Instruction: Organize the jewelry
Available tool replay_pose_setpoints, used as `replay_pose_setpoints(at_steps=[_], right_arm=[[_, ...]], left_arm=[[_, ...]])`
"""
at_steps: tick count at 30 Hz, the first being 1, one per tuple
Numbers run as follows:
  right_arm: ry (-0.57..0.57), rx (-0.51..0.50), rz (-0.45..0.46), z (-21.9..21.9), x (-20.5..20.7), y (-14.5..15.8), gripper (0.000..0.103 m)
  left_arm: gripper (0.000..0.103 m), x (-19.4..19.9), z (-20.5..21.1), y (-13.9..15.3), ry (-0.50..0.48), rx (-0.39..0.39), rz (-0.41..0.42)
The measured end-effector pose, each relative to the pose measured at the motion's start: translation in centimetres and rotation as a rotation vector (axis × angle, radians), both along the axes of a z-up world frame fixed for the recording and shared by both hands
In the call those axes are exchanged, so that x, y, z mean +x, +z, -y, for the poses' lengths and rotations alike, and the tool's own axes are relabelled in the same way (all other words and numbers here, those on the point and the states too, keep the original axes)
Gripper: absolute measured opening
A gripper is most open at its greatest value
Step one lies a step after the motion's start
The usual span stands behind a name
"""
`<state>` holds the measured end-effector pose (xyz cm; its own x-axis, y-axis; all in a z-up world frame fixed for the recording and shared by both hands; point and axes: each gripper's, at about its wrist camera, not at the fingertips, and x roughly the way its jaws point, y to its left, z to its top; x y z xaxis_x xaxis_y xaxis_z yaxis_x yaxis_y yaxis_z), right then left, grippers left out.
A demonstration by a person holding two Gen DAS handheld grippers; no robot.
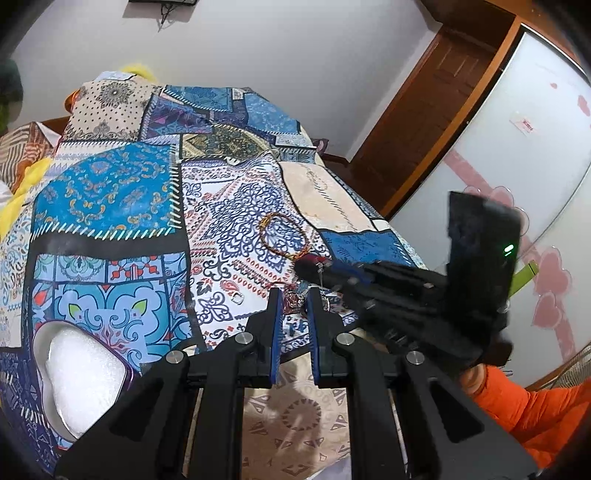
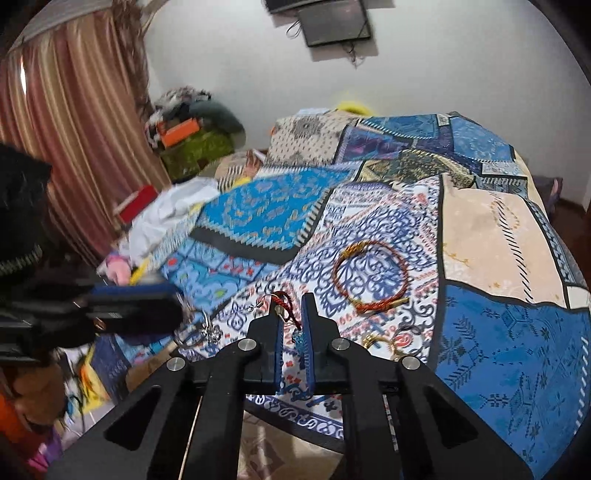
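Left claw (image 1: 293, 295), nearest in its own view: blue-padded fingers a narrow gap apart, a small red-and-silver charm piece (image 1: 292, 300) lying between the tips; whether the pads actually touch it, cannot tell. Right claw (image 2: 291, 314): fingers likewise narrowly parted, with a red braided cord (image 2: 282, 300) and a small blue bead pendant (image 2: 298, 338) hanging between them; contact with the pads unclear.

Low left in the left wrist view, an open heart-shaped box with white foam lining (image 1: 79, 384) sits on the patchwork blue-and-cream bedspread (image 1: 110, 206).

Just right of the right claw, small gold rings (image 2: 380, 345) rest on the bedspread. A little farther, a red-and-gold twisted cord bangle (image 2: 371, 275) lies flat, apart from both claws.

Far left: striped pink-and-tan curtain (image 2: 70, 122). Far wall: dark wall-mounted screen (image 2: 334, 22).
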<state>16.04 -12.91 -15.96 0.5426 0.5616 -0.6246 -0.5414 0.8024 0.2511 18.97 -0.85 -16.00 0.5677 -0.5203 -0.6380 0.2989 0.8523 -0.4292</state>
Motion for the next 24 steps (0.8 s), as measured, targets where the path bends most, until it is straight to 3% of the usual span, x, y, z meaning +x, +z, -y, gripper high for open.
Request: replay_pose_setpoints(at_steps=[9, 11, 24], right_arm=[[-0.014, 0.082, 0.019, 0.8, -0.2, 1.2, 0.007], [-0.003, 0.089, 0.017, 0.7, -0.3, 1.3, 0.007], [-0.022, 0.022, 0.027, 1.0, -0.1, 1.4, 0.007]], left_arm=[[0.011, 0.7, 0.3, -2.1, 0.022, 0.067, -0.036], [0.006, 1.0, 0.3, -2.7, 0.03, 0.083, -0.047], [0.006, 1.4, -0.3, -3.7, 0.061, 0.112, -0.064]])
